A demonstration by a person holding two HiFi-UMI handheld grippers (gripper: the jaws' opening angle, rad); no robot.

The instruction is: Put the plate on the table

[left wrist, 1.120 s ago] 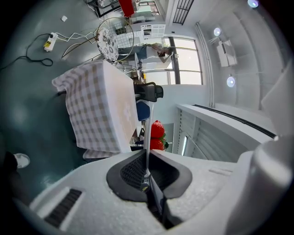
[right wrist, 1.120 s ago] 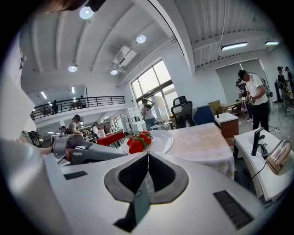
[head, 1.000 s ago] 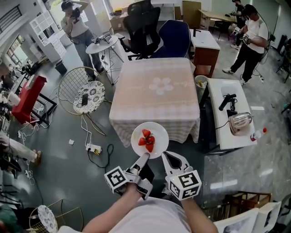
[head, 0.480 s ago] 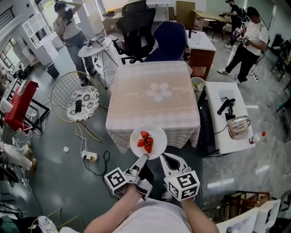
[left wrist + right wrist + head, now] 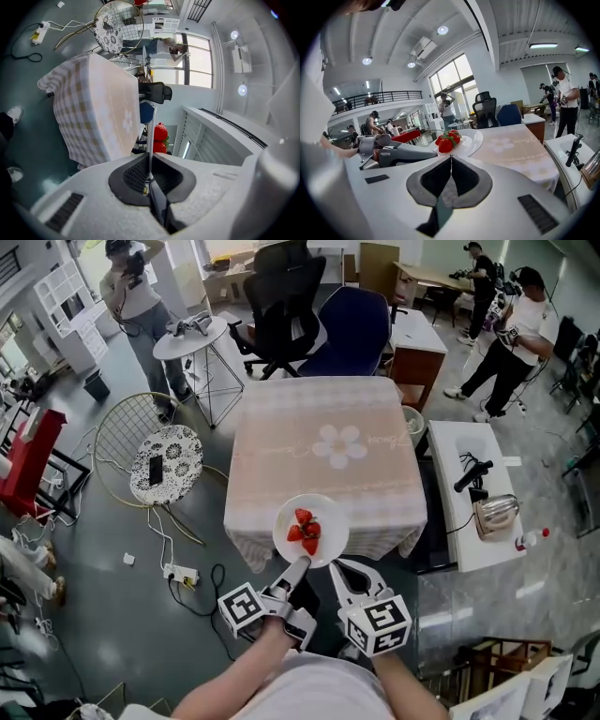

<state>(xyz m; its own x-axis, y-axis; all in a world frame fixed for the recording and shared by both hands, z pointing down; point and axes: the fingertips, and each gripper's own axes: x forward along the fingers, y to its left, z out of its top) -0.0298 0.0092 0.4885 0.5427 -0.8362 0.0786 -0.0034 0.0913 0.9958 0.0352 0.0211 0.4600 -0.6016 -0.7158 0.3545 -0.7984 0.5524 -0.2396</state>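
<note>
Left claw [image 5: 297, 564] is clamped on the near rim of the plate [image 5: 331, 517]. In the left gripper view the rim is a thin white line edge-on between the ribbed black pads [image 5: 136, 174], jaws closed onto it [image 5: 149, 176]. It's a single-point edge grip, so the plate cantilevers out from the claw and has to be kept level for the load.

Right claw [image 5: 339, 567] has its jaws together with nothing in them [image 5: 451, 157]. It sits just beside the plate's near-right rim, and I can't tell if it touches. My read is it's on standby, not sharing load.

The plate is in the air at the near edge of the worktop [image 5: 281, 442], overlapping that edge in the head view. It's not set down yet, and I can't judge its height above the top.

Materials:
- Plate [image 5: 472, 137]: white, glossy, round, shallow with an upturned rim. Looks like glazed ceramic, so it'll be slick in the pads.
- Strawberries [image 5: 304, 527]: a few, red with green tops, piled loose mid-plate [image 5: 446, 140]. They're rounded, so they'll roll if the plate tips.
- Worktop: square, under a pale pink-beige checked cloth [image 5: 110, 101] with a white flower print in the centre and draped sides. The cloth is soft and could ruck if the plate is slid on. I'd lower it flat, well inside the edge.
</note>
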